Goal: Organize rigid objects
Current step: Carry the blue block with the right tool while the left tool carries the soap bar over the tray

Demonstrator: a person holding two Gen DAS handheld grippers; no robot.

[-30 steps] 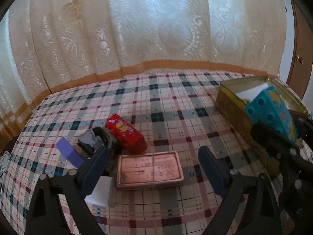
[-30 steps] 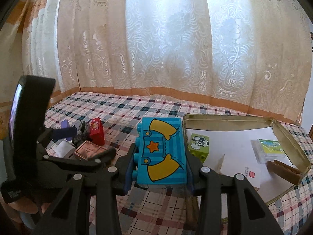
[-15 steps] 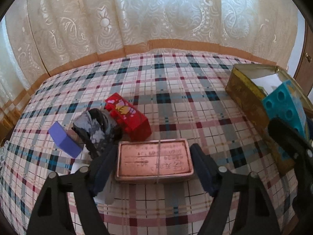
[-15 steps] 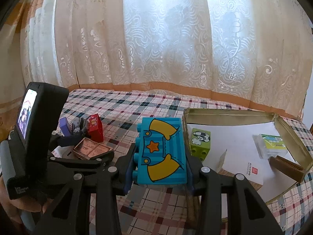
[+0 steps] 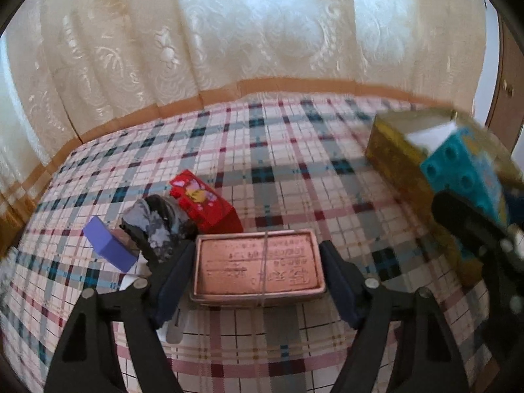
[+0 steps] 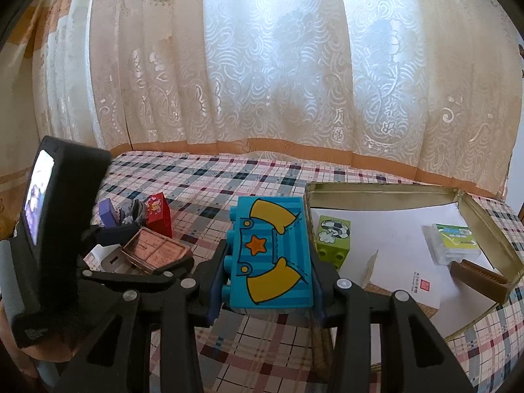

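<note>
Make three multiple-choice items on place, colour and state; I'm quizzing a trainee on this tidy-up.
1. Where is the green block?
A. inside the gold tin
B. on the checked cloth
C. in the left tongs

2. What colour is the block in the right tongs?
A. red
B. turquoise
C. purple

3. How do the left tongs stand?
A. empty, high above
B. holding a red block
C. astride the copper tin

A: it sits on the tin's white liner.
B: the turquoise block fills them.
C: a finger flanks each end.
</note>
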